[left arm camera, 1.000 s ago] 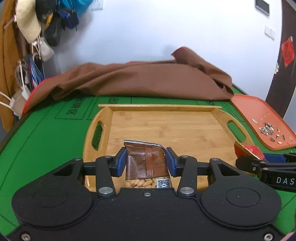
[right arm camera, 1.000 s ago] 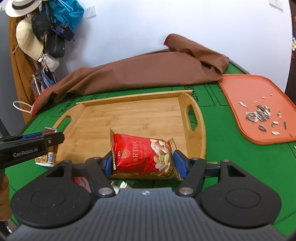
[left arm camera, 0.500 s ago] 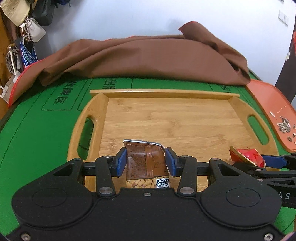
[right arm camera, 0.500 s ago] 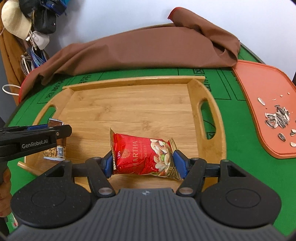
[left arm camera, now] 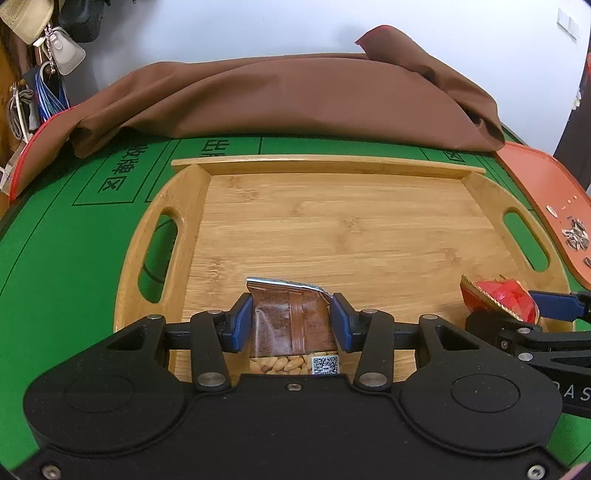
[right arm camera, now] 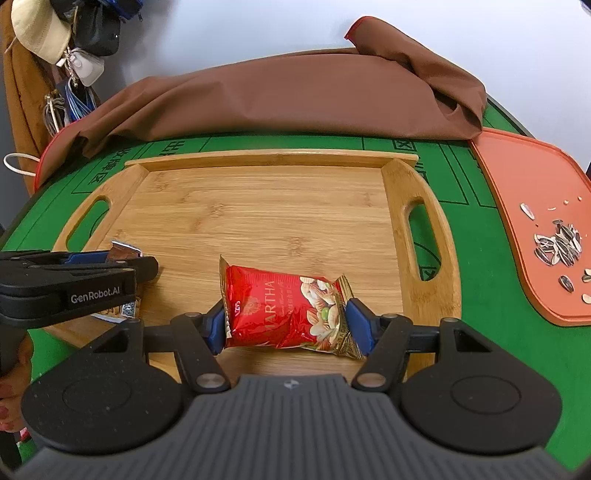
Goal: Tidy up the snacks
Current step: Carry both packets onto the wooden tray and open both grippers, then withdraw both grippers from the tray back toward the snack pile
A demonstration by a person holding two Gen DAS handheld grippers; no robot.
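Snacks hang over the bamboo tray (right arm camera: 432,206), one in each gripper. The left gripper (left arm camera: 291,321) has its blue pads pressed against a brown packet of nuts (left arm camera: 291,325) above the tray's near left part; whether the packet touches the wood cannot be told. The right gripper (right arm camera: 286,321) pinches a red MARTHA nut bag (right arm camera: 284,314) above the tray's near right part. Right of the tray lies an orange tray (right arm camera: 517,173) holding scattered sunflower seeds (right arm camera: 559,243). Both trays sit on a green felt table (left arm camera: 66,258). Behind the bamboo tray a brown cloth (left arm camera: 288,99) is heaped below a white wall (right arm camera: 258,26), and bags and hats (right arm camera: 70,33) hang to its far left.
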